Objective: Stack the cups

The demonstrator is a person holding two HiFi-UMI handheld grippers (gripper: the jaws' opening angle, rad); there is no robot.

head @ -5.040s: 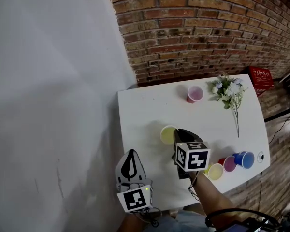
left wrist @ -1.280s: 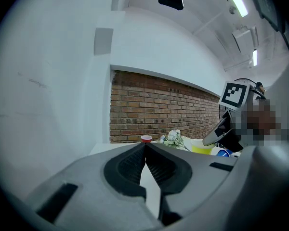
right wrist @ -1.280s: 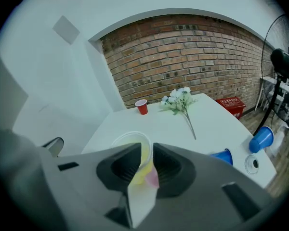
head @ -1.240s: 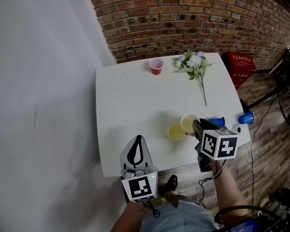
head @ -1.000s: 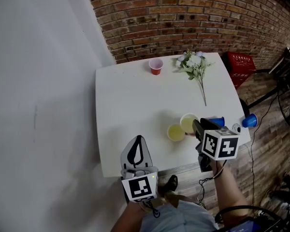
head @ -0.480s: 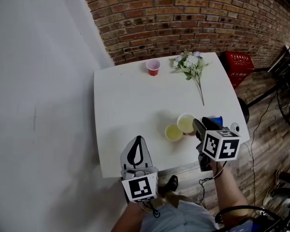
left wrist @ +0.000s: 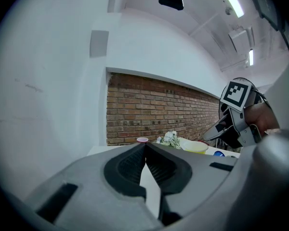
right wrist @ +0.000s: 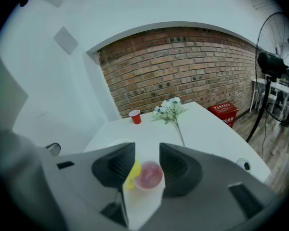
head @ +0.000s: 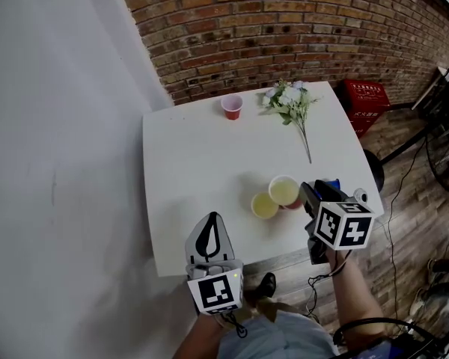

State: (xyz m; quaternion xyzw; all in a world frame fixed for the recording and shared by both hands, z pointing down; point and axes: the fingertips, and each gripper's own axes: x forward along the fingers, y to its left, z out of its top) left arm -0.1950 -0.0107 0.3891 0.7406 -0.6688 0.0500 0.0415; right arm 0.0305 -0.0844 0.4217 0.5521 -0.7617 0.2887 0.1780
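Cup stacking: red cup released, upright, near the table's front edge.
Jaws of the right gripper [right wrist: 145,152] have just been opening and stand apart, clear of the red cup [right wrist: 148,175] between them. The yellow cup [head: 265,205] is just left of it. The gripper tilts down over the table [head: 187,163] by its front right corner. The left gripper [left wrist: 145,146] is closed, empty, level, off the front edge.

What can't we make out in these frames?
- Right gripper view: the right claw has just been opening, with the red cup between its jaws, and it hides most of the yellow cup beside the red one.
- Head view: the blue cup is mostly behind the right claw, so single or stacked is unclear.
- Left gripper view: the shut left claw blocks most of the table.
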